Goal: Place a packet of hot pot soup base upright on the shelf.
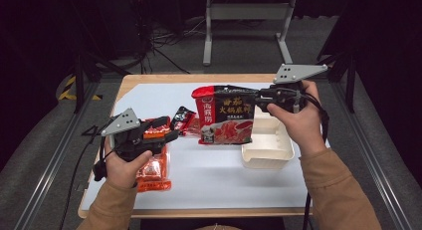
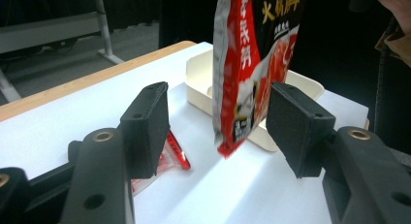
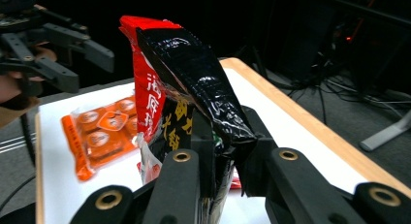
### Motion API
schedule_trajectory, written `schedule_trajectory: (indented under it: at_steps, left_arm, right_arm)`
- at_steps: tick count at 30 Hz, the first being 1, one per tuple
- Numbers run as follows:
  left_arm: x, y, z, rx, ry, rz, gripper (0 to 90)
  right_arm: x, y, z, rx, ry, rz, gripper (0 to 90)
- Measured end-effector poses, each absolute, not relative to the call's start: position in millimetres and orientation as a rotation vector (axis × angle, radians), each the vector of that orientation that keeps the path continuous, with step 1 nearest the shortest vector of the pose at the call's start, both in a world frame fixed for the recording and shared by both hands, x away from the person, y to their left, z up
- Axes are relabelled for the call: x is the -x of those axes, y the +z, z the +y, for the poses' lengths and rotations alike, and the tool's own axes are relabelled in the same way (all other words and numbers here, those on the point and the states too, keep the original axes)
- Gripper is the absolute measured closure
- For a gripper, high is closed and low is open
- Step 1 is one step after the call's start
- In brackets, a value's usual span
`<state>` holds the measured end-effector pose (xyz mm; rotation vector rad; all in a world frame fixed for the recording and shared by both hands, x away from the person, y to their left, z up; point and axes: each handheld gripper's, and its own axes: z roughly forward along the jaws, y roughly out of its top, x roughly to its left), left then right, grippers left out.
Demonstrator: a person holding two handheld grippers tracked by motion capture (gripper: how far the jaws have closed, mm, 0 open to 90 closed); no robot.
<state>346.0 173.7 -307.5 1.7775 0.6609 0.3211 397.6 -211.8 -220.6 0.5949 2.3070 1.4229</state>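
The right gripper (image 1: 260, 96) has its jaws clamped on the upper corner of a red-and-black soup-base bag (image 1: 227, 114), which hangs upright above the table beside a white tray (image 1: 268, 150); the left gripper (image 1: 171, 131), jaws spread wide and holding nothing, hovers near the bag's lower left over a small red sachet (image 1: 182, 118) and an orange packet (image 1: 154, 171). The surface is a white mat (image 1: 224, 175) on a wooden-edged table (image 1: 149, 79), in a dark room with grey flooring, loose cables (image 1: 164, 41) and a metal stand (image 1: 246, 26). The bag hides part of the tray, and its print is too blurred to read.
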Motion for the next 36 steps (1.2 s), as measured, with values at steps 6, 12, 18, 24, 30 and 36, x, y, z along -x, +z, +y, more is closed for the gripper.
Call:
schedule_trajectory:
  at_steps: [6, 12, 18, 24, 30, 36]
  left_arm:
    - [-349, -311, 177, -1.785, 0.317, 0.686, 40.6]
    - [-353, -314, 180, -1.794, 0.311, 0.707, 40.2]
    - [-356, -317, 183, -1.797, 0.308, 0.722, 39.7]
    - [-358, -319, 185, -1.793, 0.305, 0.744, 39.8]
    - [-361, -321, 187, -1.801, 0.312, 0.748, 40.1]
    - [-362, -323, 188, -1.8, 0.308, 0.76, 40.0]
  right_arm:
    - [-408, -215, -224, -0.609, 1.415, 2.262, 79.4]
    - [-423, -211, -238, -0.633, 1.374, 2.205, 79.3]
    - [-436, -211, -250, -0.656, 1.35, 2.164, 79.3]
    - [-448, -210, -262, -0.663, 1.316, 2.136, 79.2]
    - [-458, -213, -271, -0.677, 1.28, 2.116, 79.1]
    - [-467, -219, -281, -0.706, 1.281, 2.082, 79.0]
